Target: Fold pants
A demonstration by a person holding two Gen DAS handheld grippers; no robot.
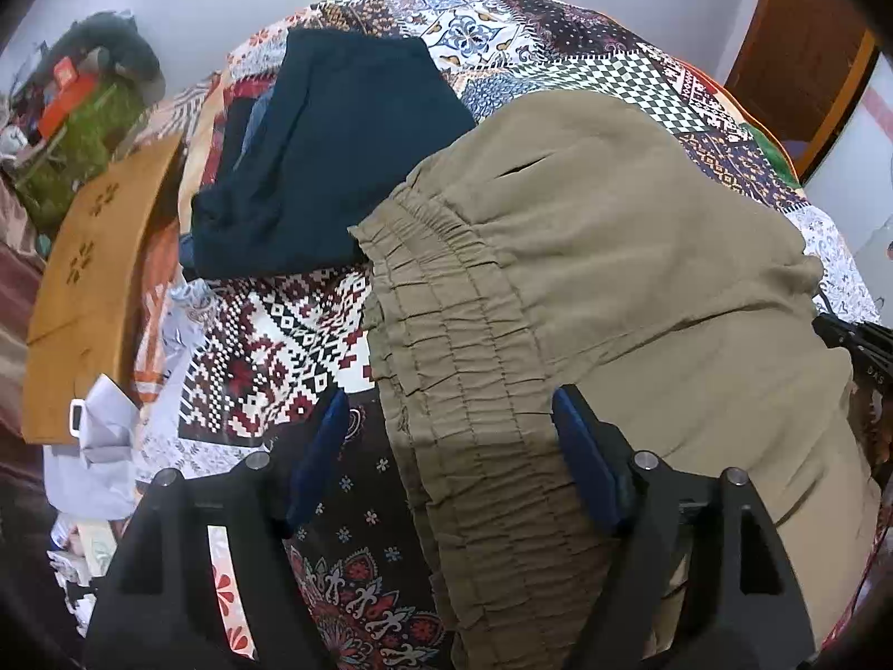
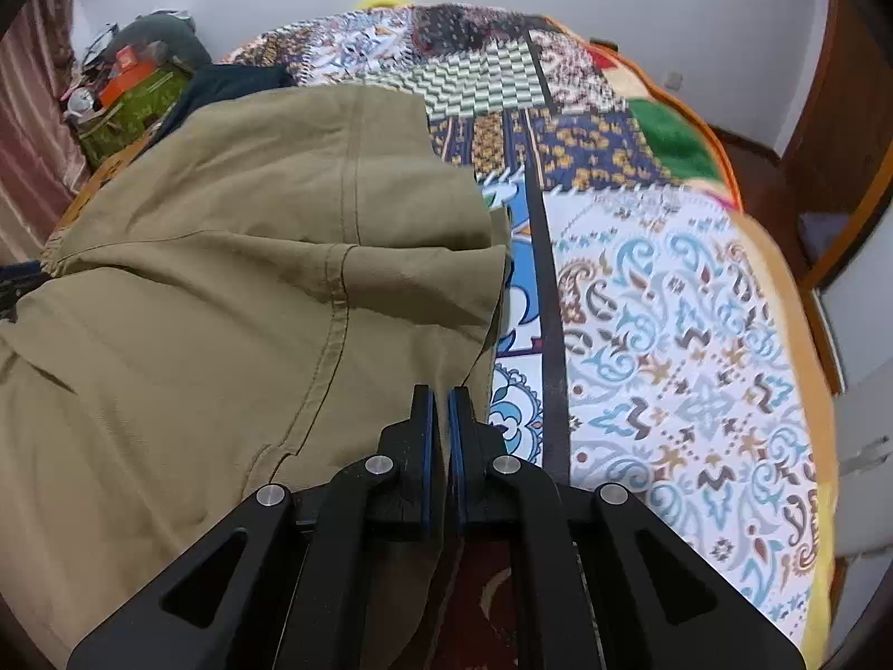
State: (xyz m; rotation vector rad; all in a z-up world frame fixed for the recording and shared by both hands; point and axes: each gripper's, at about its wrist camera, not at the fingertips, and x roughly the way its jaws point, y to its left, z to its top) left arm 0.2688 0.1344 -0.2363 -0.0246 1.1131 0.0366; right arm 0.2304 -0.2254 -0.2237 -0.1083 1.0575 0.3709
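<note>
At the far left sits a cluttered green basket [image 1: 83, 139] holding an orange box [image 1: 64, 92]; its white lettering is too blurred to read. Nearer lies one wooden board [image 1: 95, 285]. One folded navy garment [image 1: 335, 156] rests on the patchwork bedspread [image 1: 279, 346]. The left gripper [image 1: 452, 419] stands open, straddling the elastic waistband of the single khaki pants [image 1: 614, 257]. The right gripper [image 2: 441, 407] is clamped on the pants' right edge.
</note>
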